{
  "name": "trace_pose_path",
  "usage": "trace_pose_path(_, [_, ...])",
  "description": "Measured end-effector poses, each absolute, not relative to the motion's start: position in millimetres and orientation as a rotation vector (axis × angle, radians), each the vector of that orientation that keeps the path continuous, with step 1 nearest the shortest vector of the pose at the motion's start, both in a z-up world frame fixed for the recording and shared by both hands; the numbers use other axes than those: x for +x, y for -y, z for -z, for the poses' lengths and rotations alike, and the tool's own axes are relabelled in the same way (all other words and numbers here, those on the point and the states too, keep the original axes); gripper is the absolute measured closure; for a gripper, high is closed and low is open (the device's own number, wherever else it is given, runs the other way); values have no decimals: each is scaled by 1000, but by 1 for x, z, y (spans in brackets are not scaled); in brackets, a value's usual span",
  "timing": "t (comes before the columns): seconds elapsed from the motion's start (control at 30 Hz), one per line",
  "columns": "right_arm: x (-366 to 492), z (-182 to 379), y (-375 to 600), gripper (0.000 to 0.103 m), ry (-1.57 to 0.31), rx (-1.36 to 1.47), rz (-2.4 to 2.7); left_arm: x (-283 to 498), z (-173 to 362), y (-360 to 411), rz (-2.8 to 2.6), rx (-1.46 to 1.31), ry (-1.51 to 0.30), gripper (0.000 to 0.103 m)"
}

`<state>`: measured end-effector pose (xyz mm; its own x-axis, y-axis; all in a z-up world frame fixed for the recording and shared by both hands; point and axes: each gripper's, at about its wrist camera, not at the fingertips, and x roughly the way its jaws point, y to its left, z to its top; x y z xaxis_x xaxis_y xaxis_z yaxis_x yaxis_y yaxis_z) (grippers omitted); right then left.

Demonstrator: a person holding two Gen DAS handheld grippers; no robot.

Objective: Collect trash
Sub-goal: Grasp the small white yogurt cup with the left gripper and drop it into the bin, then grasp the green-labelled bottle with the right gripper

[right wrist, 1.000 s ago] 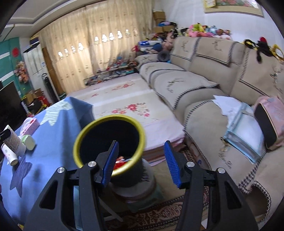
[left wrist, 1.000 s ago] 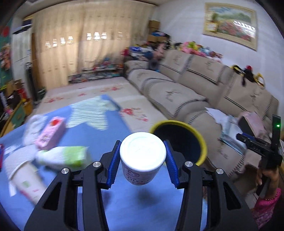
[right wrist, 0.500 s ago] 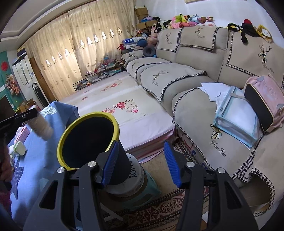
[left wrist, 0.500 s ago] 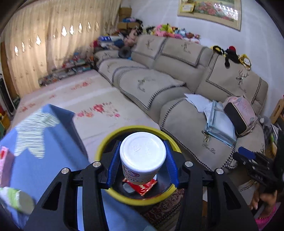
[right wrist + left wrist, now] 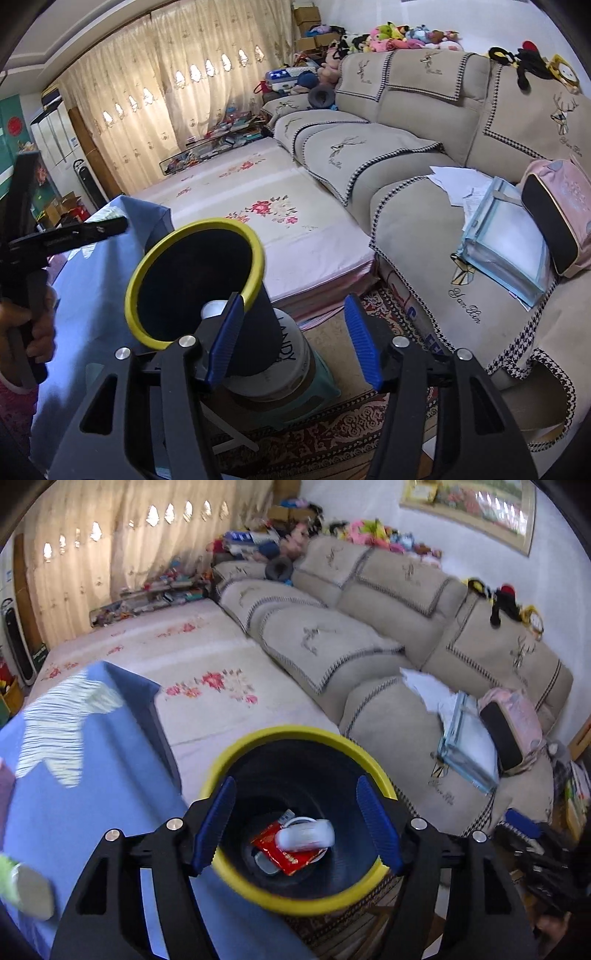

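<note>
A black trash bin with a yellow rim (image 5: 295, 731) stands right under my left gripper (image 5: 295, 786). The jaws are opening and nothing is between the blue pads. A white cup (image 5: 304, 835) lies on its side at the bottom of the bin, on a red wrapper (image 5: 284, 856). In the right wrist view the same bin (image 5: 207, 222) is left of my right gripper (image 5: 293, 301), whose jaws are opening slightly and hold nothing. My left gripper (image 5: 118, 225) reaches over the bin's rim from the left.
The bin stands on a white bucket (image 5: 291, 362) and a teal stool beside the blue-clothed table (image 5: 74, 812). A green and white item (image 5: 22, 890) lies at the table's left edge. A flowered floor mattress (image 5: 258, 206), a patterned rug and a beige sofa (image 5: 406, 155) lie beyond.
My left gripper carried the white cup from over the table to over the bin, then its jaws spread and the cup dropped in. The right gripper sank slightly.
</note>
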<state>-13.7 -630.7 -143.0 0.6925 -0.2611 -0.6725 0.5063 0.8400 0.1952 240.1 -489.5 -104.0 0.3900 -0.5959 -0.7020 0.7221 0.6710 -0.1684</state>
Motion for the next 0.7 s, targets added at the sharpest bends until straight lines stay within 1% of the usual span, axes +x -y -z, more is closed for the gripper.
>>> trace_pose_path(0.07, [-6,142,621,49,-685,380,412,229,83,455,819,135,-757,26])
trace_pose_path(0.13, [8,141,607,49,-695,365,368,215,63,416,783,106,-689,16])
trace_pose_path(0.23, [32,141,580,49,-711,335,285,199,40,357,704,76,-612,11])
trace_pose_path(0.4, [76,134,518,49,-726,271,113,176,19,238,487,26,-536,9])
trace_pose_path(0.5, [105,129,471,49,-737,230,-3,164,18,174,362,2,-524,9])
trace_pose_path(0.6, [130,125,427,48,-750,193,-107,155,22,126,283,-9,-515,9])
trace_pose_path(0.67, [147,121,396,46,-753,154,-186,152,25,104,256,-16,-516,8])
trace_pose_path(0.7, [152,119,387,42,-752,139,-206,151,28,91,250,-24,-518,8])
